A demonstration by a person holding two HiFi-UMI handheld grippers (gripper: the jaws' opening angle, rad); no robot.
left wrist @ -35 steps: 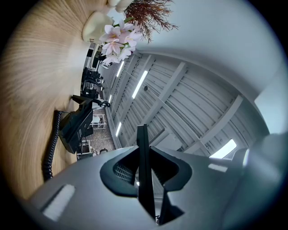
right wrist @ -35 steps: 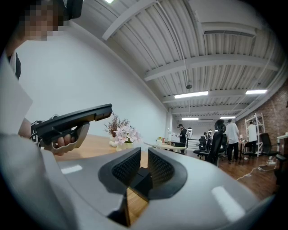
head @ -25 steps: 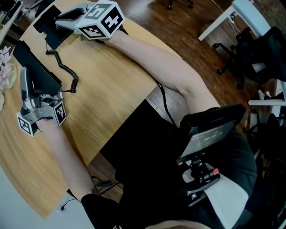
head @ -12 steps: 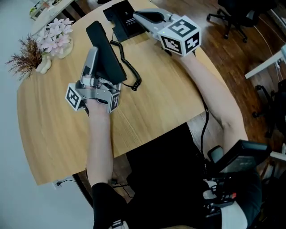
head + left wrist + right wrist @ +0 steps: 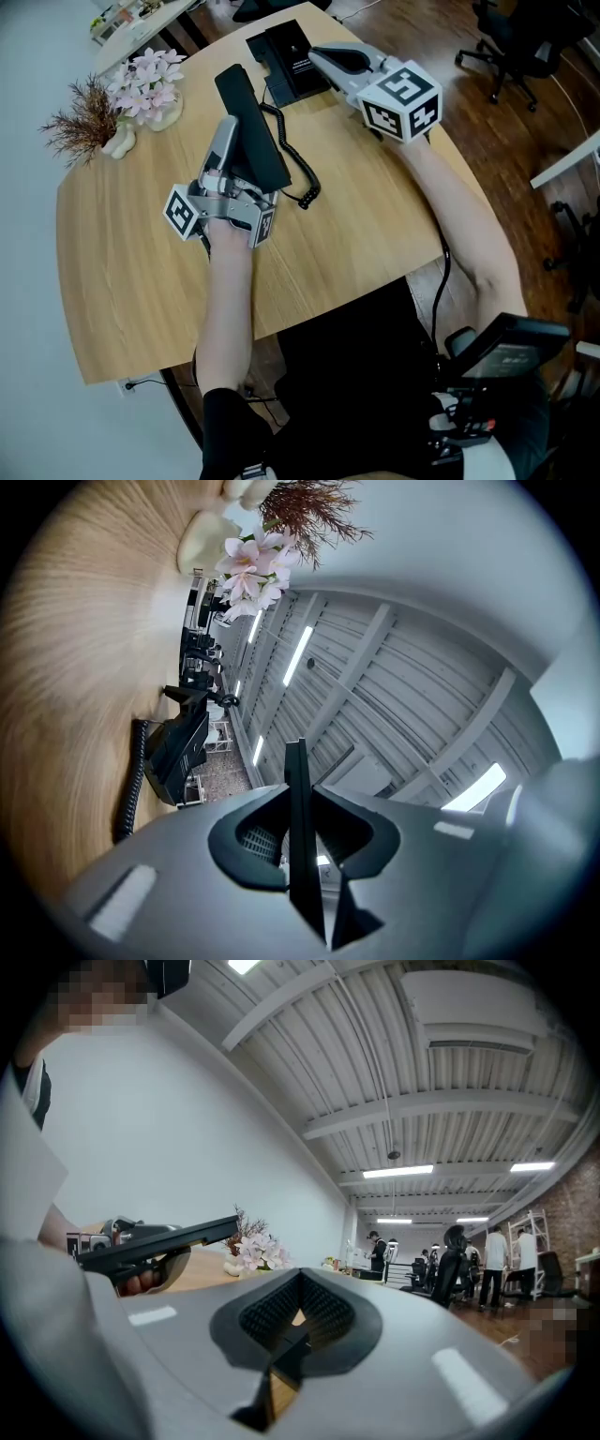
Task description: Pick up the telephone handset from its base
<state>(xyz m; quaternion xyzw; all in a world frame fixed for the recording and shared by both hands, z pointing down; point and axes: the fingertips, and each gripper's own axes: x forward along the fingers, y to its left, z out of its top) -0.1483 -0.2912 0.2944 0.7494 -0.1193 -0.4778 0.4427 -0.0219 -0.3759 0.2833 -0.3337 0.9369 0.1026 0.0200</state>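
The black handset [image 5: 246,98] is off its base and tilted above the table, with my left gripper [image 5: 234,141] shut on its lower half. In the left gripper view the handset [image 5: 295,771] shows edge-on, clamped between the pads. A coiled cord [image 5: 298,180] runs from it to the black base [image 5: 286,52] at the table's far edge. My right gripper [image 5: 323,56] lies at the base's right side. In the right gripper view its jaws [image 5: 292,1321] look closed on a thin black edge, apparently the base. That view also shows the raised handset [image 5: 178,1238].
The round wooden table [image 5: 122,281] carries a vase of pink flowers [image 5: 148,80] and a dried brown sprig [image 5: 80,122] at its far left. Office chairs [image 5: 525,42] stand on the wood floor to the right. People [image 5: 492,1265] stand far off in the room.
The head view has swung round, so the table sits differently in frame. The left gripper keeps the handset raised and the right gripper stays at the base.
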